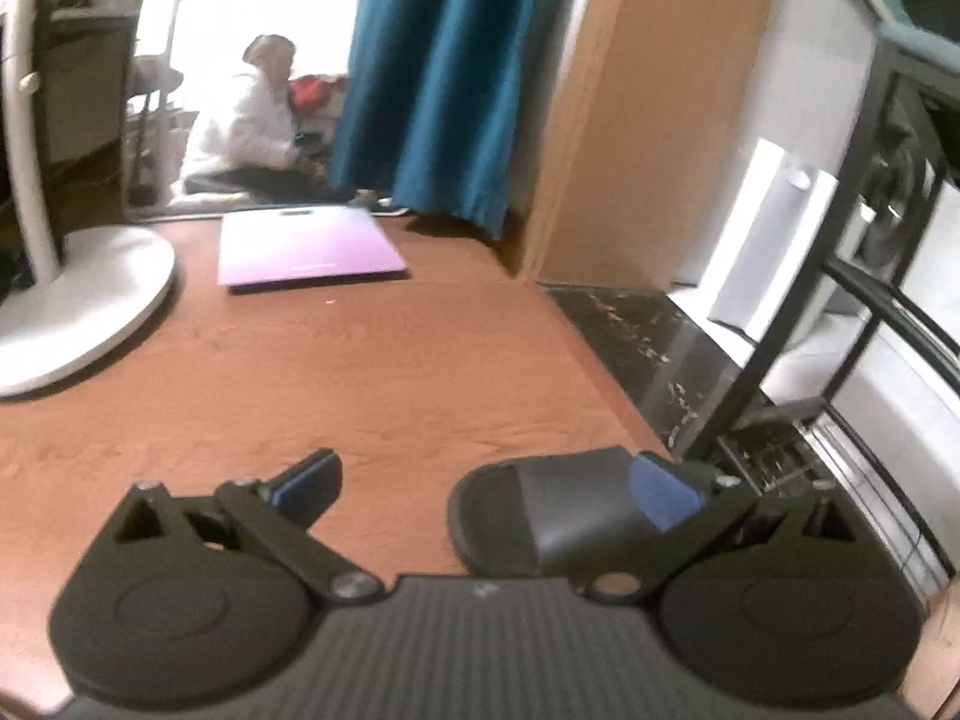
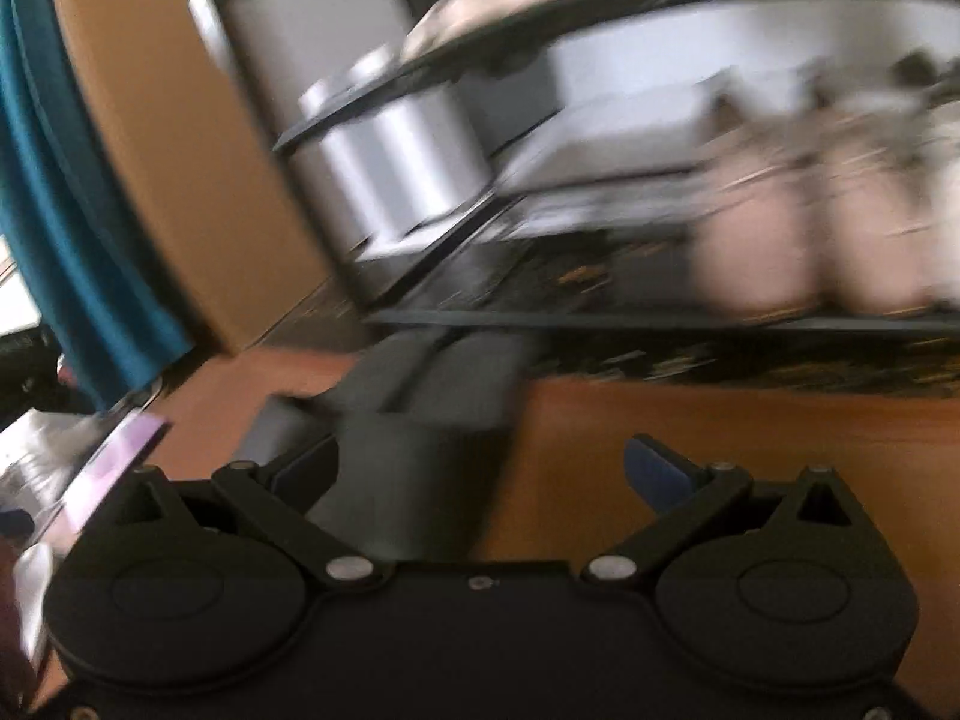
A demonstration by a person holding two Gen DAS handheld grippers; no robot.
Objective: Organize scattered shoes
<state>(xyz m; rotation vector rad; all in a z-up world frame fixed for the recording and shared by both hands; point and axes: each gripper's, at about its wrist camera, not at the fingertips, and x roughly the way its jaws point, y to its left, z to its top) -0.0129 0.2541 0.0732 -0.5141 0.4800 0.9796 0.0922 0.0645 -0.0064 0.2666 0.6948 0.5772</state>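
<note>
Left wrist view: the left gripper (image 1: 486,483) has its jaws spread wide, and nothing is clamped between them. A dark grey slide sandal (image 1: 540,519) lies on the reddish-brown wooden floor (image 1: 384,372), inside the gap between the fingers but toward the right finger; its strap end sits against the blue pad (image 1: 663,495) of that finger, though actual contact cannot be confirmed. The left finger (image 1: 309,480) stands well apart from the sandal. Ahead of the fingertips, a purple bathroom scale (image 1: 306,246) lies flat on the floor, with a teal curtain (image 1: 444,72) beyond it. The white round base of a fan (image 1: 78,312) sits ahead and to the left of the left finger. A black metal shoe rack (image 1: 840,300) stands ahead and to the right of the right finger. Right wrist view: heavy motion blur. The right gripper (image 2: 480,468) also has its jaws wide apart, holding nothing. A dark grey sandal (image 2: 420,438) lies between the fingers, nearer the left finger, and extends ahead of the tips. Beyond the fingertips, a pair of pale pink shoes (image 2: 810,234) rests on the lower shelf of the rack.
</note>
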